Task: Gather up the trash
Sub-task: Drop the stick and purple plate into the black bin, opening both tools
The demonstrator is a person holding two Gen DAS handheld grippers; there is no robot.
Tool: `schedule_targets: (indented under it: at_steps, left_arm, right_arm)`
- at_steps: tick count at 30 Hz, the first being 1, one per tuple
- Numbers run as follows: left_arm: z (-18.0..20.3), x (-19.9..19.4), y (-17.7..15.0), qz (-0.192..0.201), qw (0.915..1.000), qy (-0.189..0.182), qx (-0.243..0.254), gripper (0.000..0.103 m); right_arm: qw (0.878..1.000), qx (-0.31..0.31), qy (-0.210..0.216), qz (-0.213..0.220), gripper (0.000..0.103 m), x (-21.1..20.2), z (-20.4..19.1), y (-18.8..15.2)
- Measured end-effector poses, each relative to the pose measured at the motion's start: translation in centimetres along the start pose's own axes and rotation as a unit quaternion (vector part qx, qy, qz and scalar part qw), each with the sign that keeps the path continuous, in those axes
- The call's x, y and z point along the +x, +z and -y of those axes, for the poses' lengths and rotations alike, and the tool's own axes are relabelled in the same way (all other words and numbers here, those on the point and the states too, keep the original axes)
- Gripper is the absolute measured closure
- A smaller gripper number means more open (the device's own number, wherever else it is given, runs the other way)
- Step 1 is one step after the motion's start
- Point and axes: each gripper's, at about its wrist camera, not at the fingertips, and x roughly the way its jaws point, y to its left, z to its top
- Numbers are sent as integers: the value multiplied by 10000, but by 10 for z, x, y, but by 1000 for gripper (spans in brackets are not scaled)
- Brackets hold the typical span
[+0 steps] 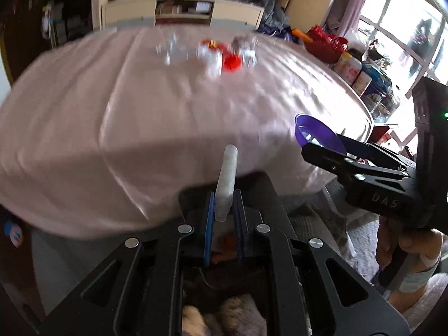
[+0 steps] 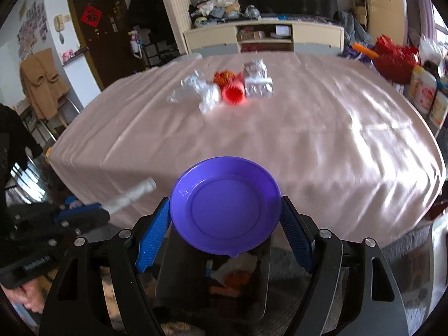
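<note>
Both grippers are carrying trash.
The left gripper [image 1: 224, 212] is pinching a clear tube [image 1: 227, 179]; the right gripper [image 2: 225, 221] is clamping a purple plate [image 2: 224, 204].

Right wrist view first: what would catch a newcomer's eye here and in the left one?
The purple plastic plate fills the foreground, clamped edge to edge in the right tool. The left tool is shut on a white ribbed tube that sticks up ahead of it. Farther off, on the pink tablecloth, sits a small heap of crumpled clear wrappers around a red fluted cup.
</note>
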Motion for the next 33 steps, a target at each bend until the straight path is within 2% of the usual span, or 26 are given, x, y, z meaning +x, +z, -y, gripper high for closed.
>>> schedule_targets:
  at_steps: [9,12,14,21,31,33]
  left_arm:
    - [4,42,-46,-479,9982,-70,-351,91]
    - [6,56,-56,-633,9977,88,-222,91]
    - [4,62,-57,-684,9973,200,-159,91]
    - [0,75,-58,-940,9954,17,-163,91]
    - [-1,84,-58,-1129,9934,9,-183,91]
    - [-3,84,-57,-1155,9931,11,-221,83]
  right_arm:
    - [9960,419,73,-792,25,34,15,-46]
    - [9938,471,12,-1010,25,45,19,-53]
    - [9929,489,-37,-1087,25,51,19,-55]
    - [9898,521,-119,-1324,25,70,19,-55]
    - [9890,635,-127,-1333,23,78,20,-48]
    - [9886,665,-97,-1348,21,78,23,-49]
